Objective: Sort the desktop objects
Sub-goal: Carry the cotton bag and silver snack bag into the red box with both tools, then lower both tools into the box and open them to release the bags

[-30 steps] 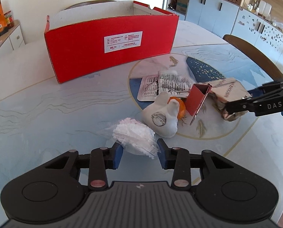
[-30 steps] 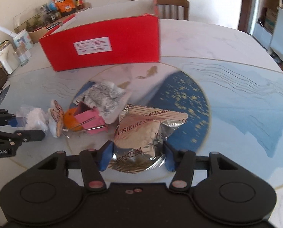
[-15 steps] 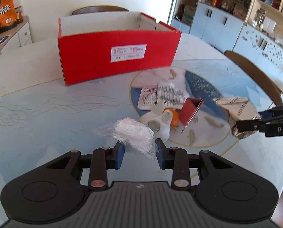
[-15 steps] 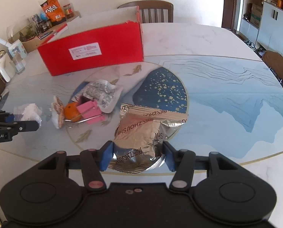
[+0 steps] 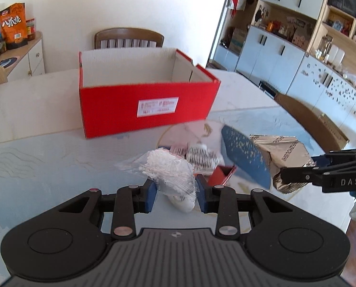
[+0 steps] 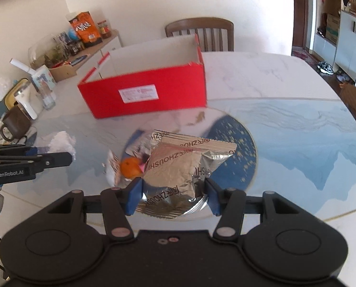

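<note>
Marbled tabletop (image 5: 46,110) with blue inlay carried a red box (image 5: 149,110) at 12 o'clock, open-topped. Left tongs (image 5: 175,191) clamped a clear bag of white bits (image 5: 168,169), clear of the surface. Right tongs (image 6: 173,198) pinched a silver foil packet (image 6: 178,167). Judgement: carry both above the near wall, release only once inside. Orange (image 6: 130,167) remained at 9 o'clock of packet.

Both grippers are black with blue finger pads and silver pivot screws; the left gripper (image 6: 58,159) reads "GenRobot.AI", the right gripper (image 5: 295,177) "DAS".
</note>
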`<state>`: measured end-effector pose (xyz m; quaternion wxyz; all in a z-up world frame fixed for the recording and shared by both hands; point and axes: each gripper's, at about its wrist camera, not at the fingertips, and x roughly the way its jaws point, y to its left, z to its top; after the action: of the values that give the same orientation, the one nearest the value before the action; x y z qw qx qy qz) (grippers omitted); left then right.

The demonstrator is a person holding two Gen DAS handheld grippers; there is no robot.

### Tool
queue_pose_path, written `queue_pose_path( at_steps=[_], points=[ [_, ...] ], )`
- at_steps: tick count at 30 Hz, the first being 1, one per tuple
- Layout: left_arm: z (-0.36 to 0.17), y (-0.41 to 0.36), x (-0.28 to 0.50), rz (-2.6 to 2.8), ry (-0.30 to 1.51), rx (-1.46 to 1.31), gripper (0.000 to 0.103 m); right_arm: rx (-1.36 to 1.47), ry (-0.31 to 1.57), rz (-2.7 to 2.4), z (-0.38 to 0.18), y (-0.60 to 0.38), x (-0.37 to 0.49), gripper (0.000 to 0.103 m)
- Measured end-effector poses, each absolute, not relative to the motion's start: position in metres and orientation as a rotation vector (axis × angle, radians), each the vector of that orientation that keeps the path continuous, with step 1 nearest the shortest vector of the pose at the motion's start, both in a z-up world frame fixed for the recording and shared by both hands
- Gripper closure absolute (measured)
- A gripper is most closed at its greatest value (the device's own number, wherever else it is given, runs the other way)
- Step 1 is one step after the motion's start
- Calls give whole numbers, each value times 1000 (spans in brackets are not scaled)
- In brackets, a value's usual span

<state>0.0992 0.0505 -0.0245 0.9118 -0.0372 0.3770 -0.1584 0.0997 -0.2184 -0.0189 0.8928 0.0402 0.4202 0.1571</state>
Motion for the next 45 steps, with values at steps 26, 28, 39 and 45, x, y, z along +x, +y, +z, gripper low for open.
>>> queue_pose_path(
  at_steps=[26,28,39,45],
  points=[
    [40,56,166,-337,626,-84,70,3,707,469,62,-179,179,48],
    [43,57,175,-336,622,-82,70,-12,698,476,66,-176,186,48],
    [51,65,232,-301,603,-63,70,-65,679,497,72,-150,235,48],
    [48,69,264,-291,604,-41,70,-79,690,509,66,-139,264,48]
  ],
)
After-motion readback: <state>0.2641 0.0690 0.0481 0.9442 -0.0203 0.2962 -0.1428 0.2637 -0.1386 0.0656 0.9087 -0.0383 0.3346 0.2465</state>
